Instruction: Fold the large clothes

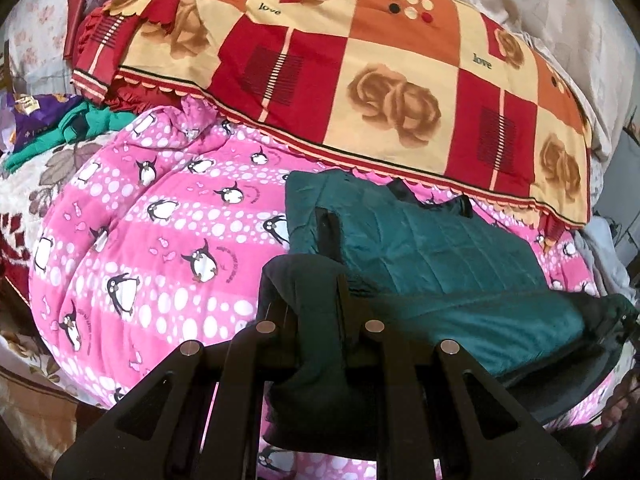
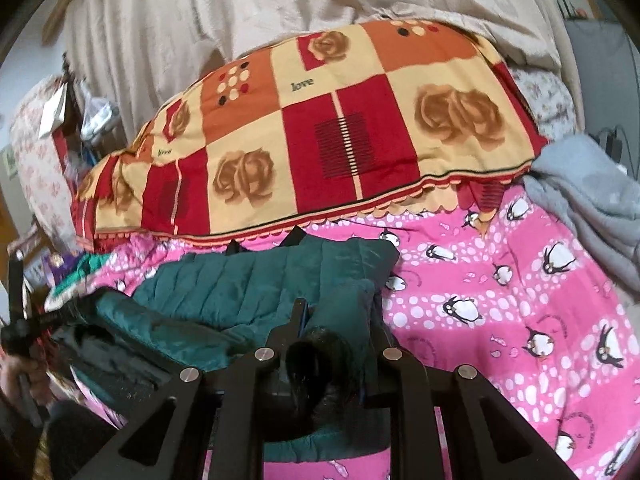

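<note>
A dark teal quilted jacket lies on a pink penguin blanket, its near edge lifted and doubled over toward the collar. My left gripper is shut on the jacket's near-left corner, and dark lining drapes over its fingers. In the right wrist view the jacket spreads to the left, and my right gripper is shut on its near-right corner, a bunch of teal shell and black lining. The right gripper also shows at the left wrist view's right edge. The left gripper and a hand show at the far left.
A red, orange and cream rose-patterned quilt lies piled just behind the jacket. A grey garment rests at the right, green clothing at the left. Pale curtain fabric hangs behind. The pink blanket stretches to the right.
</note>
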`<action>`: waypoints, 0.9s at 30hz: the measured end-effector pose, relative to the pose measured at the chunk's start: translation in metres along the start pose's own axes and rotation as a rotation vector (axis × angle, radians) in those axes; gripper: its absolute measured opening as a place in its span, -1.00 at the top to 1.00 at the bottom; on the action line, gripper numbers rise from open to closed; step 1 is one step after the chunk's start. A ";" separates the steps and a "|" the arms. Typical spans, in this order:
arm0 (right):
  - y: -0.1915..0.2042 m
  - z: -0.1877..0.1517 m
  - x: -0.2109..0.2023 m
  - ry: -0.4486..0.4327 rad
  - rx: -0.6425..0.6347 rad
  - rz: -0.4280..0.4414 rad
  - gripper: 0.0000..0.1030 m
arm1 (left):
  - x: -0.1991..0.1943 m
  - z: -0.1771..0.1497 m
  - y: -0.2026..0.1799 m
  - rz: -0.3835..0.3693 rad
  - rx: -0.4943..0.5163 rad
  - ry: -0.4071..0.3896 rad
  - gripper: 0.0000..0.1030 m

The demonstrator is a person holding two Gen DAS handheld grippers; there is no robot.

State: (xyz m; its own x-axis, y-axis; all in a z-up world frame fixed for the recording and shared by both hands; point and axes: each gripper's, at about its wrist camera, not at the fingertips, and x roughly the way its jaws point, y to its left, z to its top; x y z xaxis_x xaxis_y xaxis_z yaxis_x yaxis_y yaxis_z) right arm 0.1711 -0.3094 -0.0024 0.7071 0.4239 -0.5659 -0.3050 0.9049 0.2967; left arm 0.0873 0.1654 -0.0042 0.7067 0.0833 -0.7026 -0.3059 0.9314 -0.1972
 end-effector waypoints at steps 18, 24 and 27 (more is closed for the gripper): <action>-0.008 0.033 0.017 0.020 0.000 -0.006 0.66 | -0.049 0.027 -0.006 -0.043 0.008 -0.103 0.78; 0.003 0.031 0.015 0.033 -0.022 -0.071 0.66 | -0.047 0.035 -0.001 -0.035 0.005 -0.110 0.78; 0.013 0.030 0.010 0.033 -0.048 -0.104 0.66 | -0.049 0.038 0.004 -0.035 0.002 -0.110 0.78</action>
State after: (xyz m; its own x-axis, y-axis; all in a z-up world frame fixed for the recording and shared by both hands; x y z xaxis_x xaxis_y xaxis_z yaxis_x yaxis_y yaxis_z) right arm 0.1938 -0.2946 0.0190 0.7151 0.3280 -0.6173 -0.2622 0.9444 0.1982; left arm 0.0755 0.1782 0.0553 0.7828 0.0891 -0.6158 -0.2784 0.9353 -0.2186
